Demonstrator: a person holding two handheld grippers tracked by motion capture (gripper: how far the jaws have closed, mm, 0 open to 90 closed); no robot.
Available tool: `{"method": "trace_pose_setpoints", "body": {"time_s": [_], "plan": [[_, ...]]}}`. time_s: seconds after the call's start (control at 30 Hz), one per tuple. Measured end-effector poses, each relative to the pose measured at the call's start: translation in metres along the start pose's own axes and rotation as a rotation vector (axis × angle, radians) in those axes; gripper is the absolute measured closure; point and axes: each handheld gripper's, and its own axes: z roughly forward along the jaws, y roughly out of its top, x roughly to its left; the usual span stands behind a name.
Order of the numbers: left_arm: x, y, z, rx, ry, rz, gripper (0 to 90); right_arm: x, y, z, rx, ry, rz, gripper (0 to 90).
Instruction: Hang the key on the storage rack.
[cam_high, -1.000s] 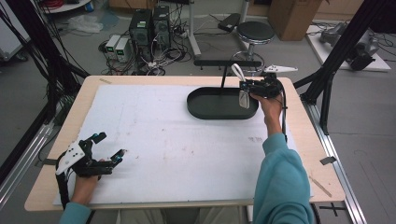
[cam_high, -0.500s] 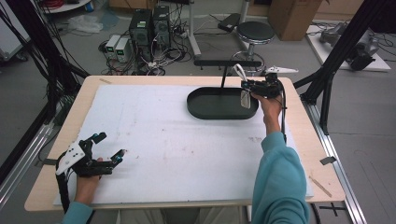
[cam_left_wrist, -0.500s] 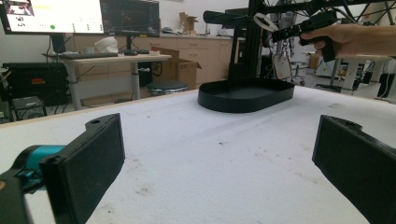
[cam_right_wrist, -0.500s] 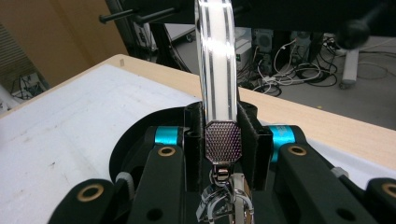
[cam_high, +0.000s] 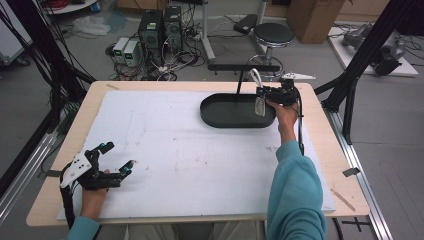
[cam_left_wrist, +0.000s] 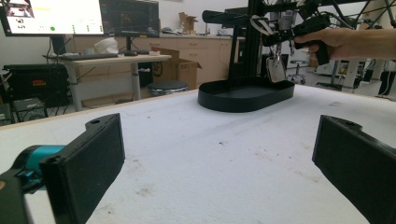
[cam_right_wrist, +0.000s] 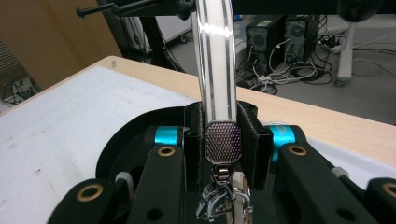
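Clamping the right gripper (cam_right_wrist: 219, 140) on a light, limp strap (cam_right_wrist: 215, 56) beside its metal end, above the tray (cam_high: 220, 117); left gripper (cam_high: 116, 159) spread, empty.

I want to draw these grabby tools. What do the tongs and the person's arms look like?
Both tongs are black with bright blue bits near the joints. The left tongs carry a grey three-cornered plate, and their jaws are flat black blocks. The right tongs trail a black cable down the arm. The person wears teal sleeves.
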Motion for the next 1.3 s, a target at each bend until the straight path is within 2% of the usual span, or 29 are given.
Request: {"method": "trace_pose_setpoints", "body": {"time_s": [0.3, 0.63, 0.97, 1.03, 1.13, 1.23, 1.3], "plan": [[-0.001, 0.000, 0.000, -0.002, -0.001, 0.005, 2.7, 0.001, -0.002, 0.005, 0.005, -0.039, -0.017, 73.5], [-0.001, 0.000, 0.000, -0.003, 0.000, 0.007, 2.8, 0.004, -0.004, 0.012, 0.006, -0.108, 0.011, 71.3], [-0.002, 0.000, 0.000, -0.011, 0.001, 0.009, 2.7, 0.006, -0.005, 0.016, 0.011, -0.144, 0.000, 69.9], [-0.002, 0.000, 0.000, -0.010, 0.001, 0.009, 2.8, 0.006, -0.005, 0.017, 0.022, -0.143, 0.005, 69.1], [-0.002, 0.000, -0.001, -0.010, 0.001, 0.010, 2.7, 0.008, -0.005, 0.017, 0.031, -0.141, -0.013, 68.7], [-0.002, 0.000, -0.001, -0.009, 0.000, 0.012, 2.8, 0.010, -0.003, 0.015, 0.029, -0.143, -0.023, 66.2], [-0.002, 0.000, -0.001, -0.010, 0.001, 0.010, 2.7, 0.011, -0.001, 0.013, 0.024, -0.150, -0.027, 59.7]]}}
